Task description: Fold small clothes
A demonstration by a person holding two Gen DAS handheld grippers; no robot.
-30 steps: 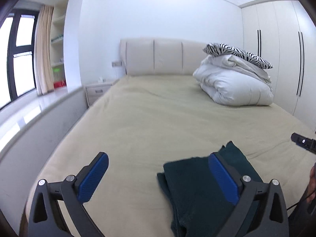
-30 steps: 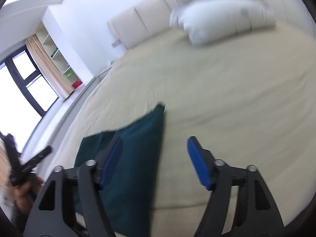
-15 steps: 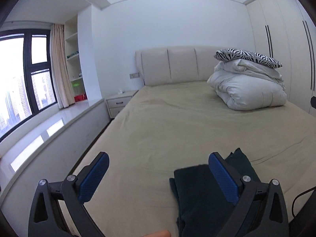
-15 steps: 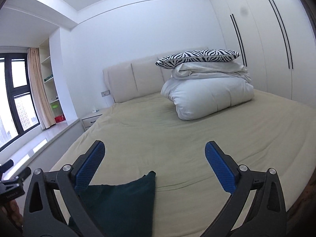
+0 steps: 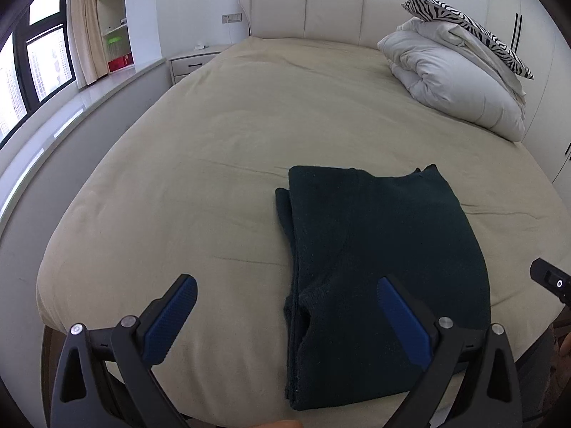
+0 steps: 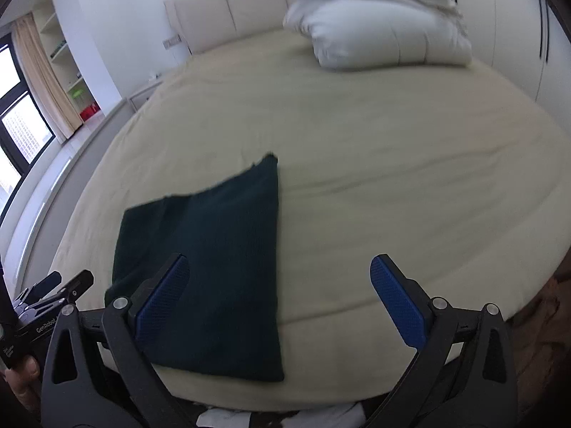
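Observation:
A dark green garment [image 5: 382,249] lies folded into a long rectangle near the foot of the beige bed [image 5: 249,125]. My left gripper [image 5: 285,296] hangs open above the bed's near edge, its right pad over the garment's lower end and its left pad over bare sheet; nothing is between the pads. In the right wrist view the same garment [image 6: 217,249] lies left of centre. My right gripper [image 6: 278,274] is wide open above it, left pad over the cloth, right pad over bare sheet, holding nothing.
A folded white duvet [image 5: 453,82] with a zebra-striped pillow [image 5: 467,25] on top sits at the bed's far right by the headboard [image 5: 307,7]. A nightstand [image 5: 192,60], a window ledge and shelves run along the left. White wardrobes [image 6: 528,35] stand on the right.
Both grippers have tipped downward, from facing the headboard and wall to looking down on the garment. The right gripper's jaws have spread wider. The garment lies where it was.

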